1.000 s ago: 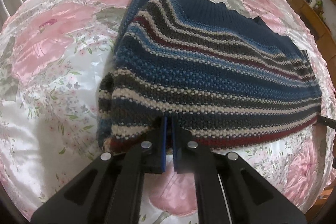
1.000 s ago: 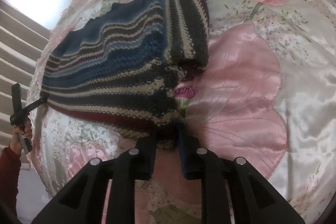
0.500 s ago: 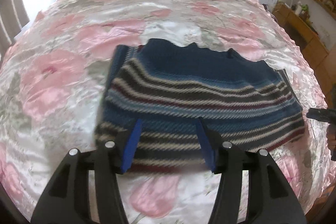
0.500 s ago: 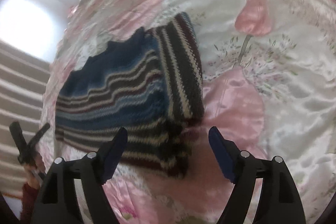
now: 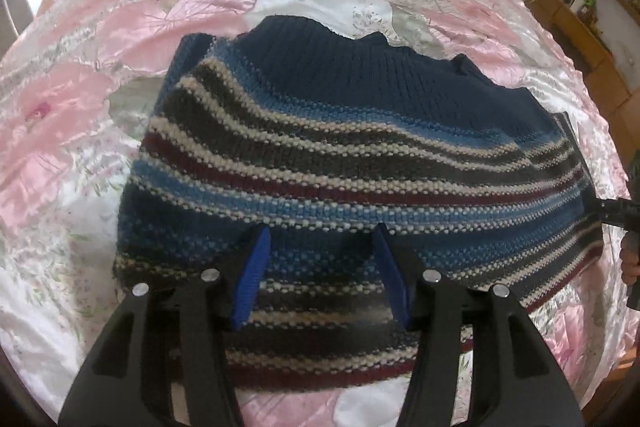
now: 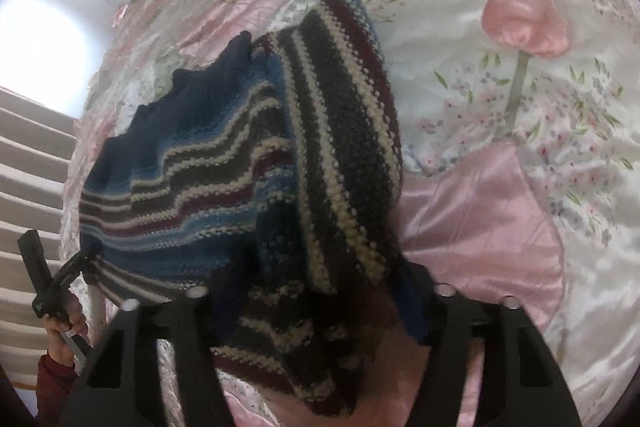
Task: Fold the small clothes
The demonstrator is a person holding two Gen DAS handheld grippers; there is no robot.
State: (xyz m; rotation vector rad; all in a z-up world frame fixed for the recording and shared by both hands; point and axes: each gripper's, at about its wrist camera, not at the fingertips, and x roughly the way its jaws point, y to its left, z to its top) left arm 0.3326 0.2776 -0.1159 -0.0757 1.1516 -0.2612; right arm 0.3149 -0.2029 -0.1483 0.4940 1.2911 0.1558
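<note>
Only right wrist view shows sweater's folded sleeve.

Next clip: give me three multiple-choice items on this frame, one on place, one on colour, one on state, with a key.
1. The striped sweater lies on:
A. a floral satin bedspread
B. a wooden floor
C. a metal rack

2. The pads on the left tongs are:
A. red
B. blue
C. yellow

3. The left tongs are:
A. shut on the sweater
B. open above the sweater
C. out of view

Key: 1 A, pink flowered cloth surrounds the knit; 2 B, both pads show blue; 3 B, the fingers stand apart with sweater visible between them.
</note>
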